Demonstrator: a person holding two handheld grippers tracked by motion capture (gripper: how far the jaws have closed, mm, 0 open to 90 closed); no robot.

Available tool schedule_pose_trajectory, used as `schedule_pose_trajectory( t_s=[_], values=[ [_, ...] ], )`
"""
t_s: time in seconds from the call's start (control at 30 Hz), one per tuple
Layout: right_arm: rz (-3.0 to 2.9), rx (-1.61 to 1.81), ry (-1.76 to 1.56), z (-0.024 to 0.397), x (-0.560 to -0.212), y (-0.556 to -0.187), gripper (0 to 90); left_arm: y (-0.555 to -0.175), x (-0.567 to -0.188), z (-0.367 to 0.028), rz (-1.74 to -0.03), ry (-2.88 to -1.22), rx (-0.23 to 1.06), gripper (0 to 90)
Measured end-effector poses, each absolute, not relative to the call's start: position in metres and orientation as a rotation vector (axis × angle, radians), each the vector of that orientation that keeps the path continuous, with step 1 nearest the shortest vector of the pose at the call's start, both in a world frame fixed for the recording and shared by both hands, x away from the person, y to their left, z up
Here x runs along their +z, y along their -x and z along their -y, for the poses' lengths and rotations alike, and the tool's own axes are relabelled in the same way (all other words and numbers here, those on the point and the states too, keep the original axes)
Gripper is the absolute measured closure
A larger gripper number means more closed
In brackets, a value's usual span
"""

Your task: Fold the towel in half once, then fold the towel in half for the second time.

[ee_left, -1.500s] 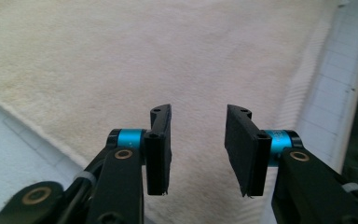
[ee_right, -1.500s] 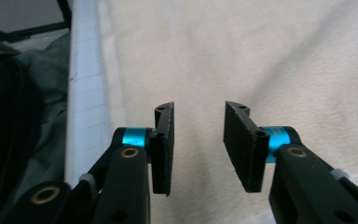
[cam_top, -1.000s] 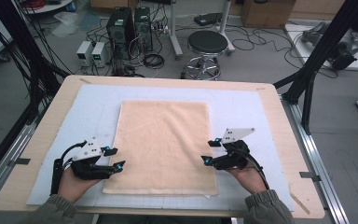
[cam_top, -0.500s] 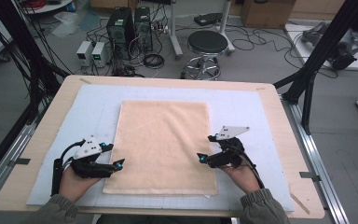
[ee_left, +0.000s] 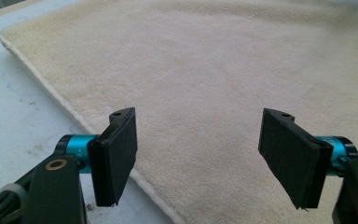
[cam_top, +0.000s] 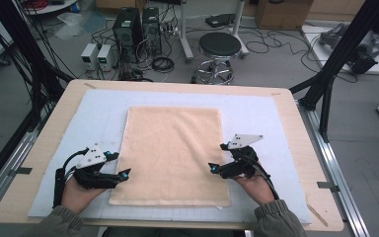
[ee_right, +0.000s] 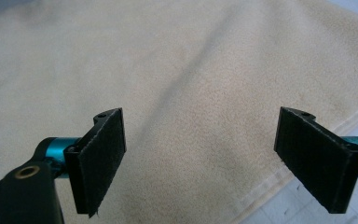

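A beige towel [cam_top: 172, 153] lay spread flat on the white mat [cam_top: 98, 116] that covered the desk [cam_top: 296, 128], square to the person and directly between the two pairs of tongs. The left tongs [cam_top: 124, 174] sat low at the towel's left edge, near its close corner, tips just over the hem; the right tongs [cam_top: 212, 169] sat at the opposite side, tips reaching in over the cloth from its right edge.

Both pairs had just been opening and stood wide, with nothing gripped. From the left gripper view, the left tongs [ee_left: 205, 158] straddled the hem, one pad over the mat and the other over the pile. From the right gripper view, the right tongs [ee_right: 205, 163] had only cloth ahead of them, the stitched border running off to the right-hand pad.

To my eye the towel would be light, soft and wholly limp, with no stiffness to hold a shape. It would sag and drape from wherever it was pinched, and drag a little on the mat. It looked neither fragile nor slippery; the nap should give the pads plenty of bite. The hemmed edges and corners nearest each pair of tongs seemed the sensible places to take hold, pinching a shallow bite of border so only one layer came up, both sides together to keep it square.
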State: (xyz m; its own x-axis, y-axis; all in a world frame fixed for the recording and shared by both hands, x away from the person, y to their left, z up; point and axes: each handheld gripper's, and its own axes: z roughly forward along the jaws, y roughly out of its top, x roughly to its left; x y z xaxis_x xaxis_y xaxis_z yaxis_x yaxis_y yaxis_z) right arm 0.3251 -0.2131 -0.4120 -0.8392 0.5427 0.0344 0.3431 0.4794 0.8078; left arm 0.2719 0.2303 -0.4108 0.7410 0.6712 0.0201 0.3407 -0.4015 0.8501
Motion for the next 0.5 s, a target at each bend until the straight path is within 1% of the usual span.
schedule_pose_trajectory(
  t_s=[0.3, 0.5],
  values=[
    [-2.497, 1.294, -0.751, 0.2138, -0.4105, -0.3247, 15.9, -0.2755, -0.4113, -0.2308, -0.776, -2.015, 0.445, 28.5],
    [-2.480, 1.299, -0.748, 0.2181, -0.4026, -0.3299, 16.0, -0.2818, -0.4090, -0.2329, -0.789, -2.003, 0.440, 28.5]
  ],
)
